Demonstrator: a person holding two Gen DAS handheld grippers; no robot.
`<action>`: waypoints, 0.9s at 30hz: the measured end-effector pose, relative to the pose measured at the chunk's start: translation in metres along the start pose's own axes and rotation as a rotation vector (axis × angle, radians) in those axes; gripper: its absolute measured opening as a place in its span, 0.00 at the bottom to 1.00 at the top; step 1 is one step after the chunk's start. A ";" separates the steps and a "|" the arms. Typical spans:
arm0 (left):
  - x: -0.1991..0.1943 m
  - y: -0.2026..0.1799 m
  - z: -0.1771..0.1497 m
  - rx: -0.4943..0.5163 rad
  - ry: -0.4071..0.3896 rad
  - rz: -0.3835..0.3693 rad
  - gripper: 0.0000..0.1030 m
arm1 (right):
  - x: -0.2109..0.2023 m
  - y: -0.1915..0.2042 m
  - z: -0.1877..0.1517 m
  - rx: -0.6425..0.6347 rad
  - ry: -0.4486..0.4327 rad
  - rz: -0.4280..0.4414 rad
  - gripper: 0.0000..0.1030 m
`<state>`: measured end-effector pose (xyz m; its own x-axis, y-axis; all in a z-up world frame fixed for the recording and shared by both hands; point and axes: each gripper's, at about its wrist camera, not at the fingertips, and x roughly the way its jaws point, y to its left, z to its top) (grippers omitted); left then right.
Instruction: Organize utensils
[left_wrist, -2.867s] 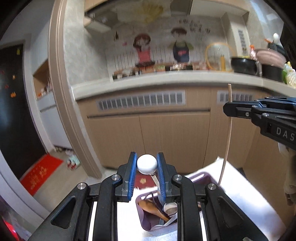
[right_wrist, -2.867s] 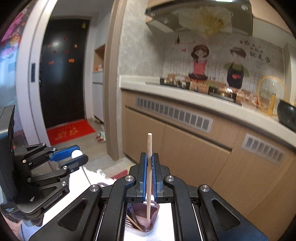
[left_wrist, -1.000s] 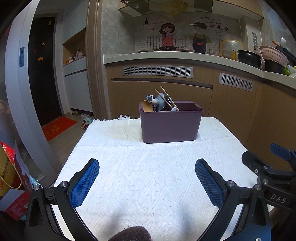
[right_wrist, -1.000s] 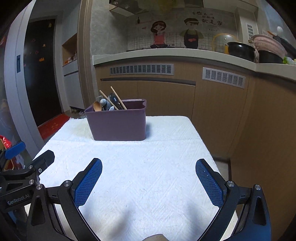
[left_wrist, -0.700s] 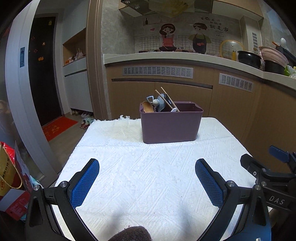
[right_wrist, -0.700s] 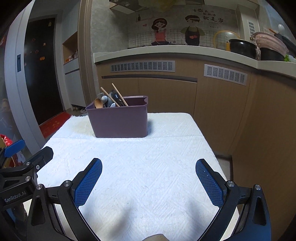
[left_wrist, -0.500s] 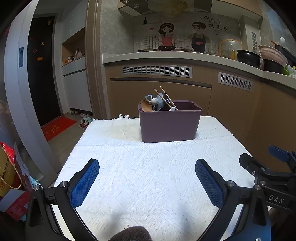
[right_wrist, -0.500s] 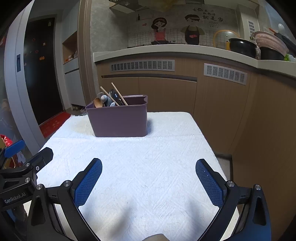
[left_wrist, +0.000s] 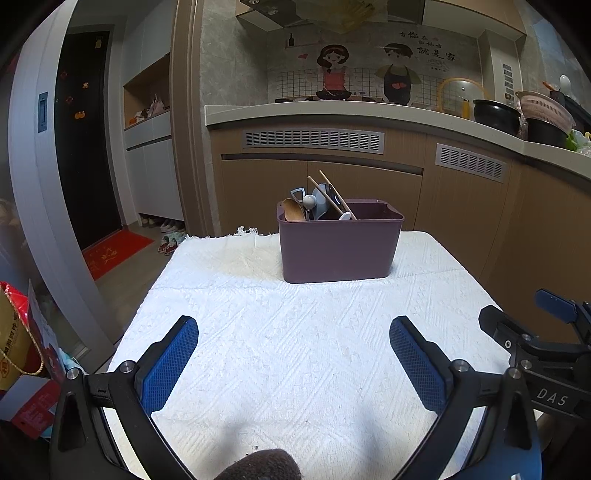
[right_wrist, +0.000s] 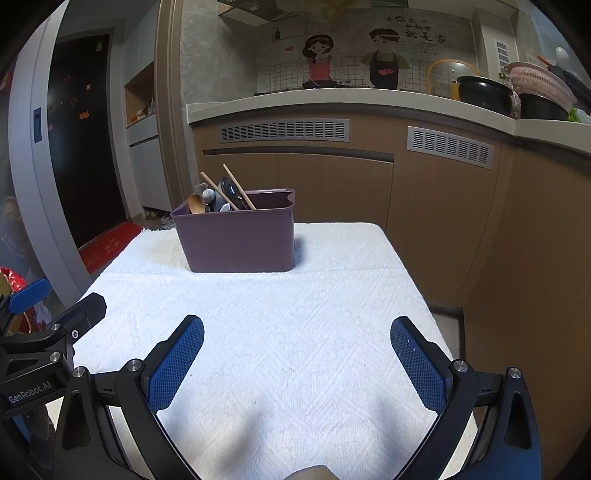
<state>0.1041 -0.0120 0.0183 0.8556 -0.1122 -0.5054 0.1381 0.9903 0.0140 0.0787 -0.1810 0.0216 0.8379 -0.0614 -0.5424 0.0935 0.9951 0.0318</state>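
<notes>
My left claw (left_wrist: 293, 354) and right claw (right_wrist: 297, 352) gape released; the purple bin (left_wrist: 338, 245) of utensils (left_wrist: 319, 201) stands well ahead on the worktop (left_wrist: 295, 350), slightly nearer my left.

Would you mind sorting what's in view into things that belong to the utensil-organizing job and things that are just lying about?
Part of the job:
- purple bin
- wooden spoon in it
- chopsticks leaning in it
- left gripper, open
- right gripper, open

Just lying about:
- white tablecloth
- black pot on the counter
- pink colander
- red doormat
</notes>
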 end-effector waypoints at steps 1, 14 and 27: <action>0.000 0.000 0.000 0.001 0.000 0.000 1.00 | 0.000 0.000 0.000 0.001 0.000 0.001 0.98; 0.000 0.000 0.000 0.003 0.004 -0.002 1.00 | 0.000 -0.001 0.001 -0.003 -0.005 0.003 0.98; -0.001 -0.001 -0.001 0.003 0.012 -0.004 1.00 | -0.002 -0.002 0.005 -0.005 -0.009 0.007 0.98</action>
<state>0.1022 -0.0126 0.0177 0.8492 -0.1150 -0.5154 0.1432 0.9896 0.0150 0.0793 -0.1837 0.0272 0.8431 -0.0552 -0.5349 0.0850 0.9959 0.0313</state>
